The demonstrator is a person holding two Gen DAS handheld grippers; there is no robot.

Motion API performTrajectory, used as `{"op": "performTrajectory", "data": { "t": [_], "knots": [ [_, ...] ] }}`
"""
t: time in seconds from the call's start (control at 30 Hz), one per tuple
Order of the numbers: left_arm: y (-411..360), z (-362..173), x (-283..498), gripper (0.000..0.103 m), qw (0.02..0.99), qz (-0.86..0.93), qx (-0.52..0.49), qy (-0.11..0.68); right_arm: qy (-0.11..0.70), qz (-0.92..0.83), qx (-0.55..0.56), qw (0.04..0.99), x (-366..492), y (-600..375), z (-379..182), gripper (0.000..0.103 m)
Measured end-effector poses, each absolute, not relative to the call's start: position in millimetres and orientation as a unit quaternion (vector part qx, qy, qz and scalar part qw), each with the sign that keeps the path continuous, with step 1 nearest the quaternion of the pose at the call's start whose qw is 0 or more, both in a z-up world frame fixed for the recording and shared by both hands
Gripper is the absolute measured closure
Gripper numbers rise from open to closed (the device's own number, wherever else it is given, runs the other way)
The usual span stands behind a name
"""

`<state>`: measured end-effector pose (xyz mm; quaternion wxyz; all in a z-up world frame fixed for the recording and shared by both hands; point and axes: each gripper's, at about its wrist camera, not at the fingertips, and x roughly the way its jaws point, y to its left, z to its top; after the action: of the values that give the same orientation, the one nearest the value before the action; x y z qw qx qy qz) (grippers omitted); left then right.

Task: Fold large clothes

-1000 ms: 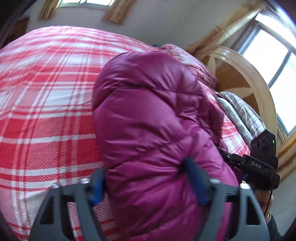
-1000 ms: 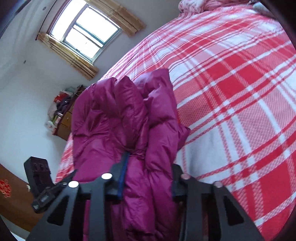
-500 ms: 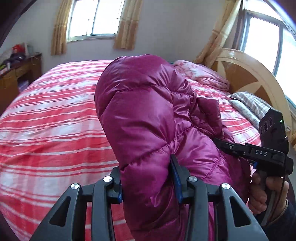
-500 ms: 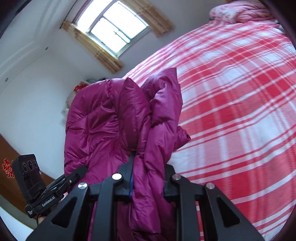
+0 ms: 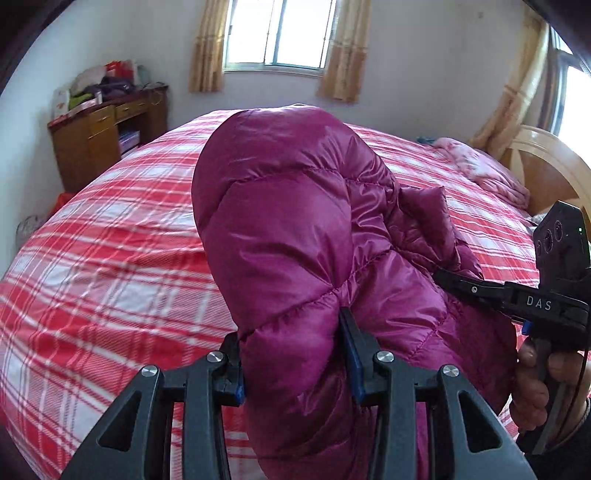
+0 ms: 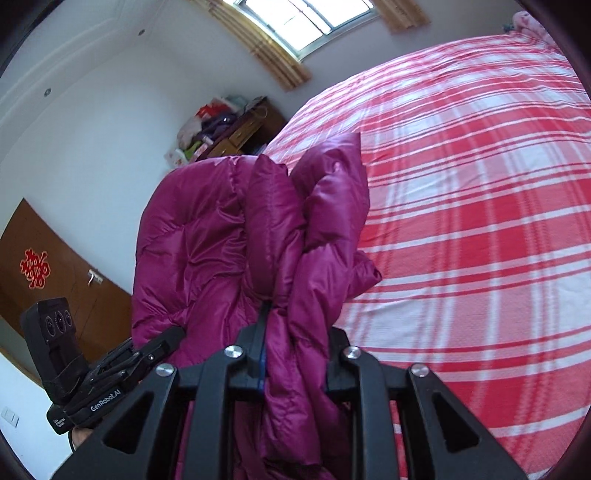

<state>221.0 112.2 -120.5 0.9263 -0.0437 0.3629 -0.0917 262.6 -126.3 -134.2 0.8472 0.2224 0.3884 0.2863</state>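
A magenta quilted down jacket is held up off the bed by both grippers, its bulk rising ahead of and above the jaws in each wrist view. The left gripper has just been closing and now clamps a thick puffed fold of the jacket, the blue-lined pads pressing into the fabric on either side, with the padded mass ballooning up directly in front of the jaws and more of it hanging below them. To the right of those jaws, the right gripper reaches in from the side, gripped by a hand at the frame's edge, its tips buried in the jacket's far edge. In the right wrist view, the right gripper has also just been narrowing and pinches a thinner bunch of the jacket between nearly closed jaws; folds of the garment stand upright just ahead of them and trail down between the fingers. To the left of these jaws the left gripper shows, its tips against the jacket's side. Beyond and to the right of the jaws spreads the red and white plaid bedcover. Farther off are a wooden desk piled with items, a curtained window, a pink blanket and a wooden headboard.
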Motion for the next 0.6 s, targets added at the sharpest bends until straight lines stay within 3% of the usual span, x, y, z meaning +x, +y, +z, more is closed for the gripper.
{"op": "performTrajectory", "data": {
  "t": [0.6],
  "knots": [
    [162.3,-156.4,229.2,0.059,0.925,-0.049,-0.064,0.371,0.421,0.294,0.203,0.834,309.2,-72.1,-159.3,0.08]
  ]
}}
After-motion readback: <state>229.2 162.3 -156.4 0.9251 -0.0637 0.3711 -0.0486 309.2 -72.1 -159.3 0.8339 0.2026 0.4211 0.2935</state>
